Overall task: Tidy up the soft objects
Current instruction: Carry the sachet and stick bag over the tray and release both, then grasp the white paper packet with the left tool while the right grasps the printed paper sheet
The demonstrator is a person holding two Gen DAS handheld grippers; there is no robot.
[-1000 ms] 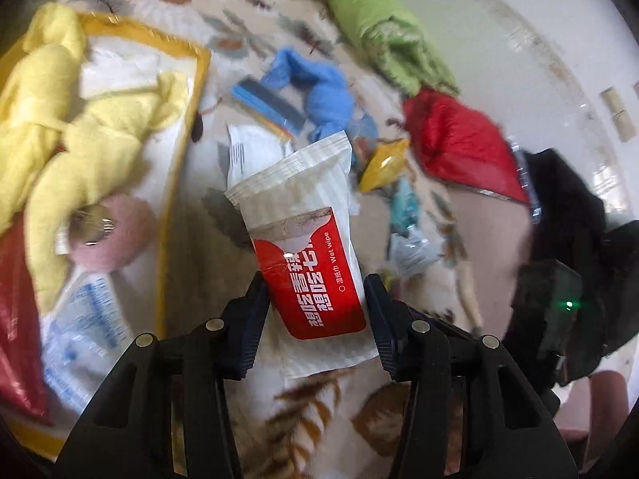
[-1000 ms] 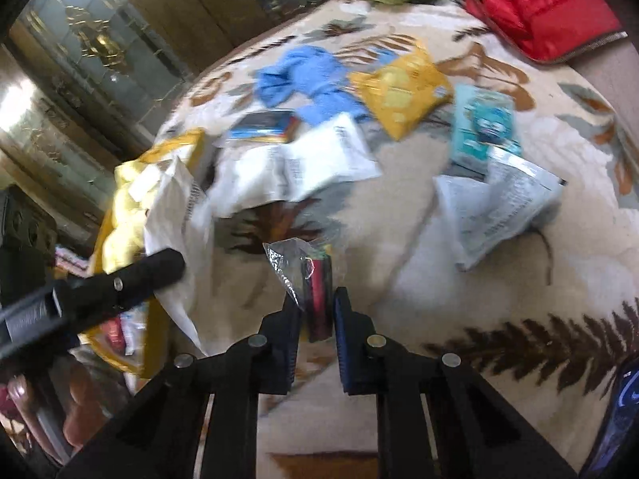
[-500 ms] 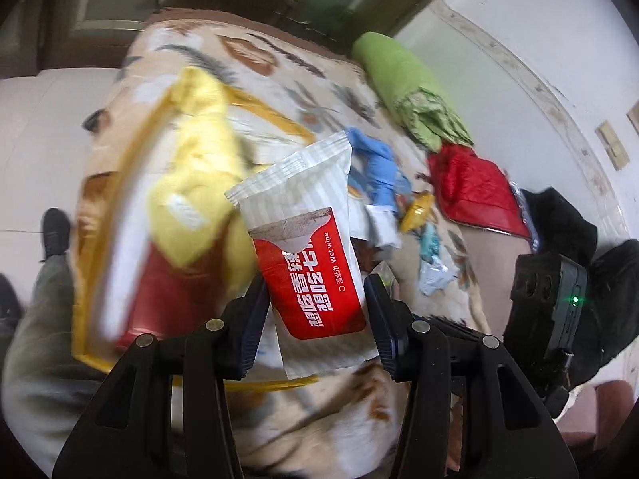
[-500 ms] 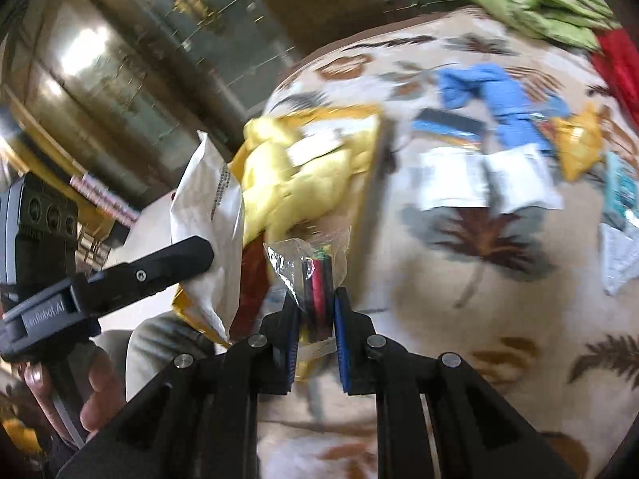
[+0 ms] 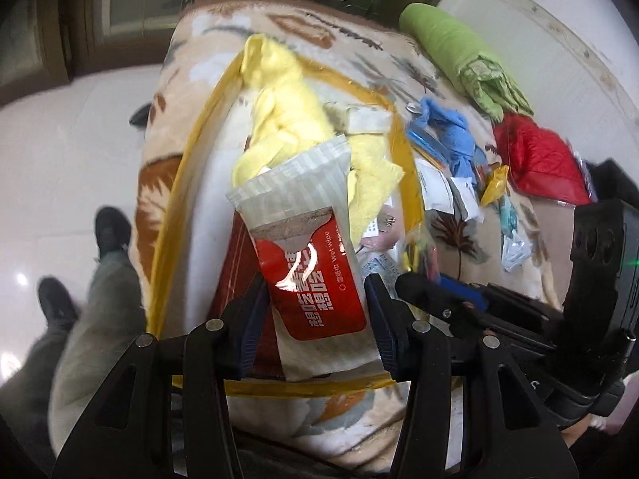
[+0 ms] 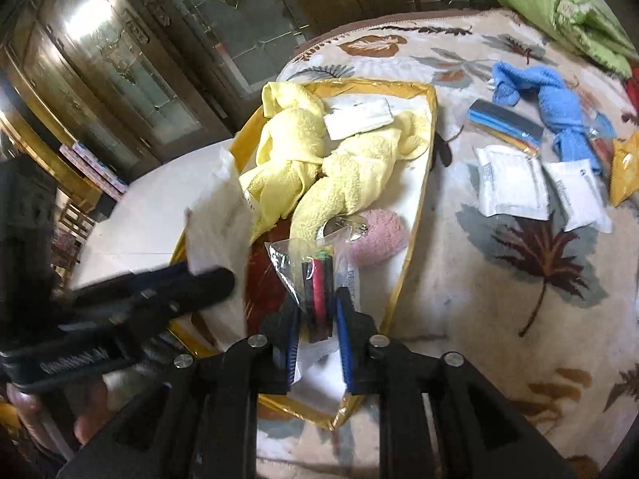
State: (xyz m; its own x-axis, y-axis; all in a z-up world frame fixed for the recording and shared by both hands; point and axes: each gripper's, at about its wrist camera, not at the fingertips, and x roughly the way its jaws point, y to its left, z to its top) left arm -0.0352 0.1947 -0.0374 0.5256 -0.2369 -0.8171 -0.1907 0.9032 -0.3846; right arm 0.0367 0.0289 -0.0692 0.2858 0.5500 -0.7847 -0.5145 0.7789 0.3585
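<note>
My left gripper point(image 5: 313, 319) is shut on a red and white wet wipe pack point(image 5: 307, 263) and holds it over the near end of the yellow-rimmed tray point(image 5: 175, 207). My right gripper point(image 6: 317, 331) is shut on a small clear bag of dark and red sticks point(image 6: 315, 283), above the same tray point(image 6: 419, 215). In the tray lie a yellow towel point(image 6: 319, 167), a pink puff point(image 6: 379, 235), a white pack point(image 6: 357, 117) and something red point(image 6: 263, 291). The left gripper with its pack shows in the right wrist view point(image 6: 207, 279).
On the leaf-patterned blanket point(image 6: 499, 339) right of the tray lie two white packs point(image 6: 511, 187), a blue cloth point(image 6: 559, 107), a striped packet point(image 6: 505, 121) and a yellow pouch point(image 6: 625, 167). A green bundle point(image 5: 463, 52) and a red cushion point(image 5: 539, 159) lie farther back. A person's legs point(image 5: 100, 279) stand left.
Both grippers have swung from the loose items on the blanket over to the tray, each still holding its item. The right gripper now hangs directly above the tray.
</note>
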